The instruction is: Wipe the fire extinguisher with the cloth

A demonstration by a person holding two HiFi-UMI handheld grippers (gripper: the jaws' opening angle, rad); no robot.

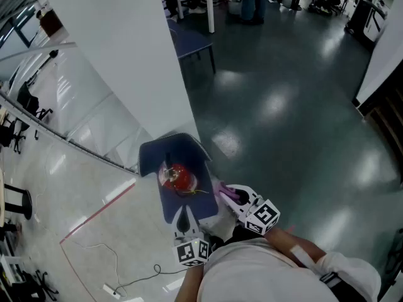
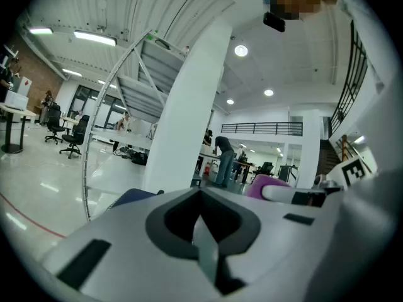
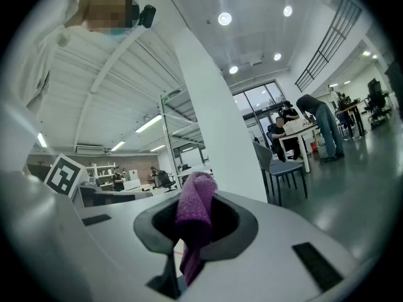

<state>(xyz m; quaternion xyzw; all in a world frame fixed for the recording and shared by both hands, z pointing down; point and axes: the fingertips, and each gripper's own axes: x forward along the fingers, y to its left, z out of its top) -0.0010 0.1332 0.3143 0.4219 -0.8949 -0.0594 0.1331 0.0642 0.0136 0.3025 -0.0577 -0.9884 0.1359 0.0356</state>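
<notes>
A dark glossy floor [image 1: 283,106] is seen from 12 to 3 o'clock, a pale floor [image 1: 50,187] at 9 o'clock. A white pillar [image 1: 119,49] is set at 11 o'clock, a chair [image 1: 192,43] and a white table [image 1: 211,11] at 12. Round ceiling lights [image 3: 225,19] are lit.

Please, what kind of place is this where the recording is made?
Most likely a large open-plan office or workshop hall. It shows in the desks with people working at them, the rolling office chairs on a glossy floor, and the railed upper gallery.
</notes>
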